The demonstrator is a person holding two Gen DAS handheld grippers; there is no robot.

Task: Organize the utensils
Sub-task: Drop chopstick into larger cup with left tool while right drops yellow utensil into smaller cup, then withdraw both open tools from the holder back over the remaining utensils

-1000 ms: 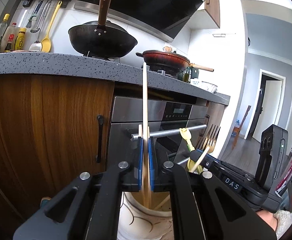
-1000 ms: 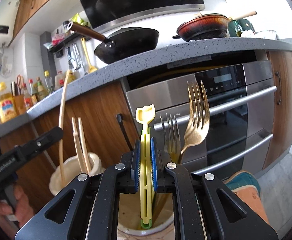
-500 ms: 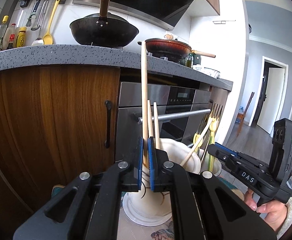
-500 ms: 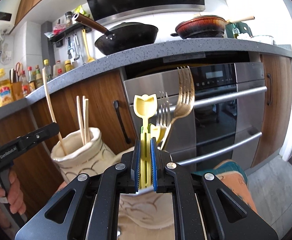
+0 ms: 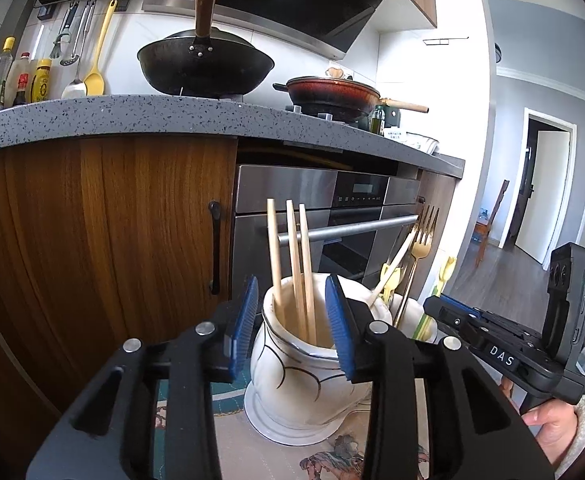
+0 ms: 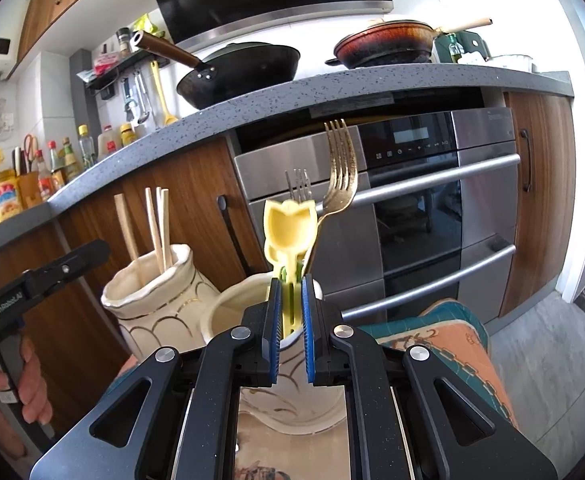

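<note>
Now that the left hand-held gripper (image 5: 292, 316) has just opened empty, three pale wooden chopsticks (image 5: 292, 264) stand in the white gold-lined ceramic jar (image 5: 300, 380). The right hand-held gripper (image 6: 290, 316) stays clamped on the yellow tulip-handled plastic utensil (image 6: 290, 232), likely next to release

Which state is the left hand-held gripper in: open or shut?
Open: the left hand-held gripper has just opened; three chopsticks stand free in the ceramic jar.

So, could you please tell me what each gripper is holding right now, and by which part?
The left gripper holds nothing: its jaws have just been opening, and the chopsticks stand free in the vase. The right gripper clamps the yellow tulip-topped utensil by its stem.
</note>
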